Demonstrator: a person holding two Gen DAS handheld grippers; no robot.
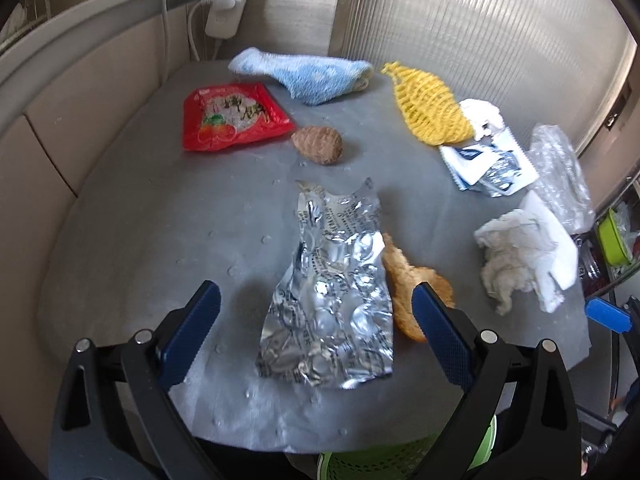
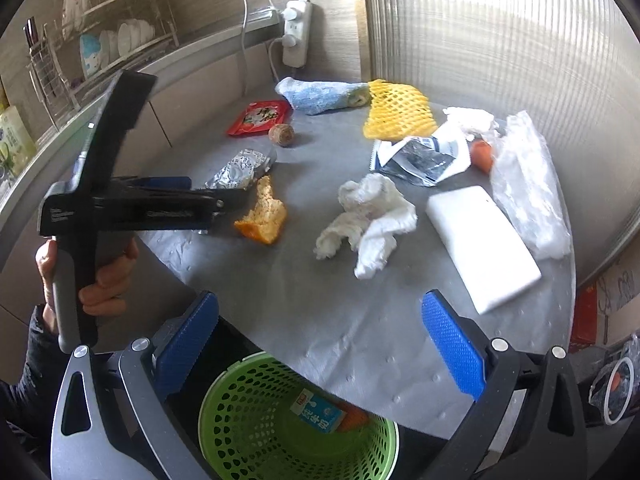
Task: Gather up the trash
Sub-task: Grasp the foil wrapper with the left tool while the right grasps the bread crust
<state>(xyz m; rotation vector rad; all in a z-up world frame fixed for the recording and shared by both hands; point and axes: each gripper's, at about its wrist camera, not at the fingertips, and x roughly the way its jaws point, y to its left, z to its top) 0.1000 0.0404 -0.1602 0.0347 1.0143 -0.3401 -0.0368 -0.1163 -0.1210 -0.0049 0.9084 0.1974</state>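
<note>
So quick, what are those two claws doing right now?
Left gripper: open, empty, around the foil wrapper.
Right gripper: open, empty, above the green basket.

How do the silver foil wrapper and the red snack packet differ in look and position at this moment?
The silver foil wrapper is crumpled, torn and shiny; the red snack packet lies flatter, with a printed picture. The foil lies between the open fingers of the left gripper; the red packet sits at the far side, beside the blue cloth. Both rest on the grey table, not yet binned.

The left gripper point(image 1: 316, 312) hangs with jaws spread wide, empty; the person's left hand point(image 2: 94, 276) grips its handle. The right gripper point(image 2: 320, 332) likewise gapes open, nothing between its jaws
</note>
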